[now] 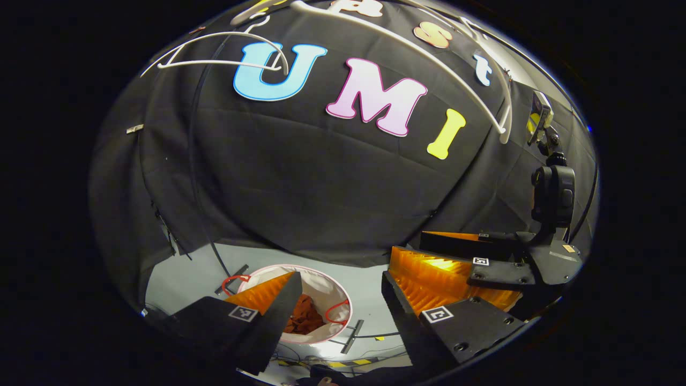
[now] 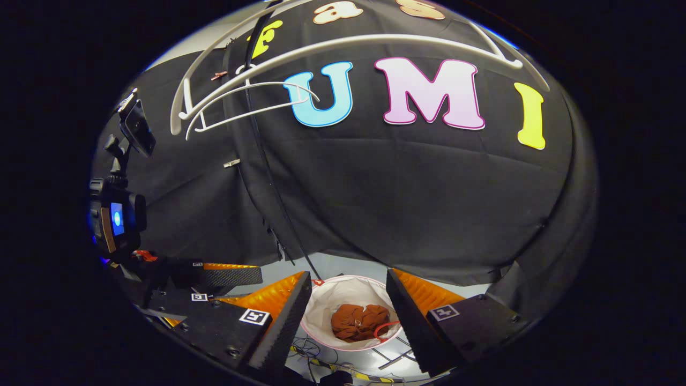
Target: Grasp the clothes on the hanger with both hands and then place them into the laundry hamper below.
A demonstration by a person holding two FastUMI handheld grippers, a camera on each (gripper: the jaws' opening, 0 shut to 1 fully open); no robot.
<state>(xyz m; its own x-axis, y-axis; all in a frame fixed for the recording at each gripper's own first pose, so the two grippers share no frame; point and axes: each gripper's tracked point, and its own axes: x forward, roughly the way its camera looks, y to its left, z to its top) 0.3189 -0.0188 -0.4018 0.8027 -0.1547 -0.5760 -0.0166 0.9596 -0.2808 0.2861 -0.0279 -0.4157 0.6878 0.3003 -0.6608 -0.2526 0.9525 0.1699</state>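
Above the white laundry hamper [image 2: 351, 313] on the floor hang 2 bare white hangers [image 2: 343, 45], the rust-brown clothes [image 2: 358, 323] lie crumpled inside it, and both the left tool [image 1: 337, 305] and right tool [image 2: 348, 316] gape empty over it.

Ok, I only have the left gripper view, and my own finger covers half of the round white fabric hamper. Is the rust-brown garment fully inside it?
Observer: Yes. The right gripper view shows the whole rust-brown garment crumpled at the bottom of the round white fabric hamper, with nothing draped over the rim.
Operator: Is the right gripper holding anything?
Observer: No. The right gripper is open, its fingers apart, with only the hamper seen between them.
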